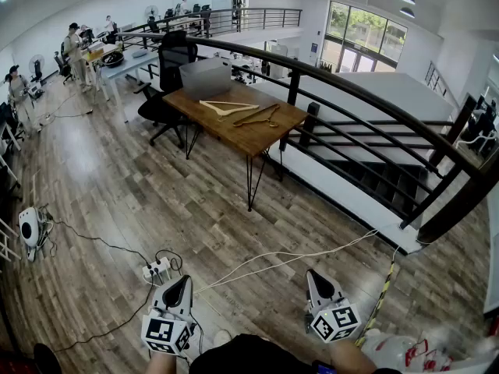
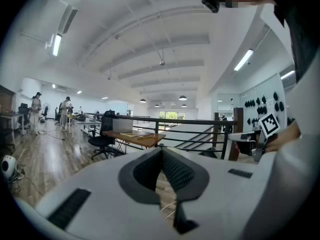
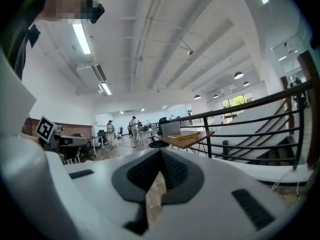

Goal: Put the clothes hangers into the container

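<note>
A pale clothes hanger (image 1: 228, 107) and a darker hanger (image 1: 260, 117) lie side by side on the wooden table (image 1: 251, 139), just in front of the grey container (image 1: 205, 78) at its far end. We stand well apart from them, beside the black railing (image 1: 366, 100). Our left gripper (image 1: 182, 284) and right gripper (image 1: 314, 280) are both clenched, with nothing between their jaws.
</note>
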`<action>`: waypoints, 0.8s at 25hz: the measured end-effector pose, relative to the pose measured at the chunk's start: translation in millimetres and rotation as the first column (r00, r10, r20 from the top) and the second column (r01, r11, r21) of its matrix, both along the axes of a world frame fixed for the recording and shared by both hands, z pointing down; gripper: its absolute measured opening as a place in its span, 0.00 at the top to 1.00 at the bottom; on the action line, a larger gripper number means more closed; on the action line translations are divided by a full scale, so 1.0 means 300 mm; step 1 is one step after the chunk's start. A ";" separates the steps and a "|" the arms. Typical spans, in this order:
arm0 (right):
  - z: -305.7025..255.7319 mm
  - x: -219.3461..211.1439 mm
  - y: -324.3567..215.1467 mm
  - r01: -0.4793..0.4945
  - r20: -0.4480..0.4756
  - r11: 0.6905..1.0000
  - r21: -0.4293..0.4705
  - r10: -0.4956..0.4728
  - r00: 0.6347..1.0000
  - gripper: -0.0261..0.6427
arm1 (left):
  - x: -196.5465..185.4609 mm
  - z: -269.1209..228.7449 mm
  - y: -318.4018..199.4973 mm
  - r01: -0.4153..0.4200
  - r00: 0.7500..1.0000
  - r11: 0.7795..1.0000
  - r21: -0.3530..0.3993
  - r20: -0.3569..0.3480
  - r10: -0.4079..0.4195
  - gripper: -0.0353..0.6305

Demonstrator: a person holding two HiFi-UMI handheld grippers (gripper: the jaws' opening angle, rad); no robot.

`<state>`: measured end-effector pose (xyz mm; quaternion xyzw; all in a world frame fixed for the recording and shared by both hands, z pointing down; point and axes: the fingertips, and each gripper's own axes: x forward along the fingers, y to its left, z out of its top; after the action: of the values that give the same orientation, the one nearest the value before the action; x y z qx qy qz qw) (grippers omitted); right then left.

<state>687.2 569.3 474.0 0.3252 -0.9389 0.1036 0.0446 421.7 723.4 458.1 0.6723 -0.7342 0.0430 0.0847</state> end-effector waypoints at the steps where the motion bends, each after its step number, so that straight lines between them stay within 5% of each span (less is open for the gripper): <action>1: -0.005 0.000 0.007 0.000 0.002 1.000 0.003 0.000 1.000 0.97 | -0.001 0.001 0.005 0.002 1.000 1.000 -0.001 -0.003 -0.002 0.93; 14: -0.041 -0.052 0.064 0.022 0.019 1.000 0.022 -0.023 1.000 0.97 | -0.027 -0.008 0.057 0.005 0.997 0.999 0.036 -0.074 -0.003 0.93; 20: -0.060 -0.060 0.061 -0.005 0.118 1.000 -0.028 0.008 0.993 0.97 | -0.028 -0.010 0.063 -0.010 0.998 0.999 0.035 -0.066 0.013 0.92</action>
<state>669.1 587.6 455.9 0.3210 -0.9373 0.1358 -0.0071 413.4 742.2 455.1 0.6790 -0.7277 0.0082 0.0971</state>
